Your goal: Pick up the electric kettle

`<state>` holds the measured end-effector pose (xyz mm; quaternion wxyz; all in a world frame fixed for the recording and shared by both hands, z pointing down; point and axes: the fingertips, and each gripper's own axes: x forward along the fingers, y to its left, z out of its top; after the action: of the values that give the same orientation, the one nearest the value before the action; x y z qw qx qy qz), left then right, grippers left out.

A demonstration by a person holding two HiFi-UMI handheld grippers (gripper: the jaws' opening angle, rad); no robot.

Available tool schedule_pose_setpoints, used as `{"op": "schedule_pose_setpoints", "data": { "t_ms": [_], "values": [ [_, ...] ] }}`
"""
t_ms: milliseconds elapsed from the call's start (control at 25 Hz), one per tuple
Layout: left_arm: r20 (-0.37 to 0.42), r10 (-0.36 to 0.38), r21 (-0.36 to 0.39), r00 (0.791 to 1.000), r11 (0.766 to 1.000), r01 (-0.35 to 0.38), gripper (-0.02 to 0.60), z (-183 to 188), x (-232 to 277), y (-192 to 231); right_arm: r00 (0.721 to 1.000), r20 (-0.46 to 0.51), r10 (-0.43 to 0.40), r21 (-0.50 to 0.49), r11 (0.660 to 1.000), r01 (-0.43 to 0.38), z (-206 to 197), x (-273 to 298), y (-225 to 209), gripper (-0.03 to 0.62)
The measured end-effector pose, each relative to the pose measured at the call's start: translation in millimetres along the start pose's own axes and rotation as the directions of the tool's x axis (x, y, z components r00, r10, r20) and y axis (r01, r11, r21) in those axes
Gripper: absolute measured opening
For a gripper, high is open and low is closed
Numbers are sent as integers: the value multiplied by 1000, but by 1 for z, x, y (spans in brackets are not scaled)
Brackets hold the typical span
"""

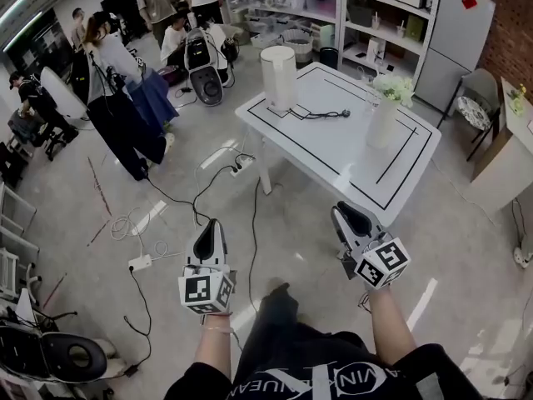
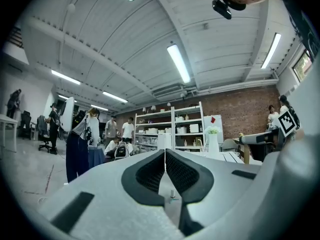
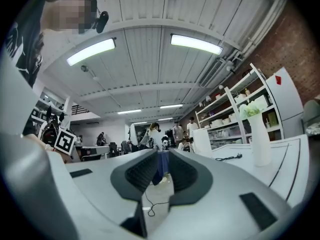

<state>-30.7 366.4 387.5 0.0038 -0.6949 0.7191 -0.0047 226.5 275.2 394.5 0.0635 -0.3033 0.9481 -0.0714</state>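
The electric kettle (image 1: 278,77), a tall white cylinder, stands on its base at the far left corner of the white table (image 1: 350,152), with its black cord and plug (image 1: 326,113) lying beside it. Both grippers are held level, well short of the table over the floor. My left gripper (image 1: 210,227) is shut, its pads touching with nothing between them. My right gripper (image 1: 346,215) stands open by a narrow gap that holds nothing. In the left gripper view the kettle (image 2: 163,140) shows small just above the jaw tips (image 2: 164,151). In the right gripper view the kettle (image 3: 201,142) lies right of the gripper (image 3: 161,154).
A white vase with flowers (image 1: 385,115) stands on the table's right side. Cables and a power strip (image 1: 140,262) trail over the floor on the left. Several people (image 1: 125,98) stand and sit beyond. Shelves (image 1: 333,7) and a fridge (image 1: 454,40) line the back wall.
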Motion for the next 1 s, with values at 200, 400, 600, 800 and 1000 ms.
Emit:
{"op": "schedule_pose_setpoints", "data": {
  "t_ms": [200, 400, 600, 800, 1000],
  "values": [
    [15, -43, 3, 999, 999, 43, 11, 2, 31, -4, 1000, 1, -1, 1, 1000, 1, -1, 15, -16, 101],
    [8, -81, -8, 997, 997, 81, 11, -4, 66, -1, 1000, -18, -4, 1, 1000, 4, -7, 43, -34, 104],
    [-22, -68, -30, 997, 997, 67, 11, -19, 102, 24, 999, -41, -6, 16, 1000, 7, -18, 77, -52, 107],
    [-56, -78, -40, 995, 996, 76, 11, -34, 133, 40, 998, -56, -15, 29, 999, 17, -26, 111, -69, 110],
    [-60, -84, -56, 995, 995, 80, 11, -39, 172, 61, 997, -75, -11, 32, 999, 13, -34, 145, -79, 110]
  ]
}}
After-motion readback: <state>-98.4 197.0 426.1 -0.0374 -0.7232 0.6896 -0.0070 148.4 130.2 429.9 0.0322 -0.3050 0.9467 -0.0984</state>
